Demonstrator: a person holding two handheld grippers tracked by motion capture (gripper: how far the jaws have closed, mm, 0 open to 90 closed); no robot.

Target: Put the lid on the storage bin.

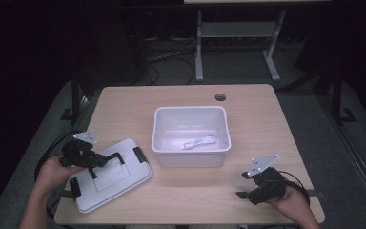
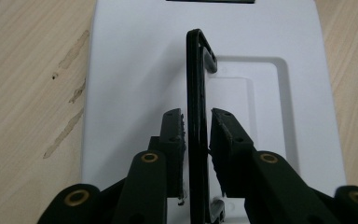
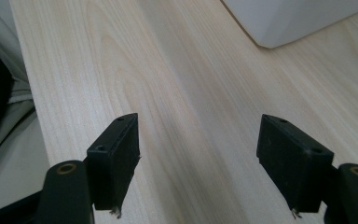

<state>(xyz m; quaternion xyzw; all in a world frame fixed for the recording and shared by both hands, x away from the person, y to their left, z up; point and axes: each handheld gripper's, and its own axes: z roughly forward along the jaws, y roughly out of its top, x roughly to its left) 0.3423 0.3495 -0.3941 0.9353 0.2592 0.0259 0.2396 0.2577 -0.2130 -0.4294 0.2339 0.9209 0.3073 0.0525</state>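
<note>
Lid handle (raised) apparently pinched in left hand-held gripper.

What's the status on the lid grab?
Left gripper jaws clamped on lid handle. Right gripper open, idle over table. Lid flat beside bin; path clear.

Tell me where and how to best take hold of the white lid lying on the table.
Grip the lid by its black handle, coming down from above. The handle stands upright off the lid's flat top as a thin bar, so fingers fit either side of it. The left gripper already straddles it that way, seemingly pinching the bar. The lid's flat body offers no other narrow hold.
</note>
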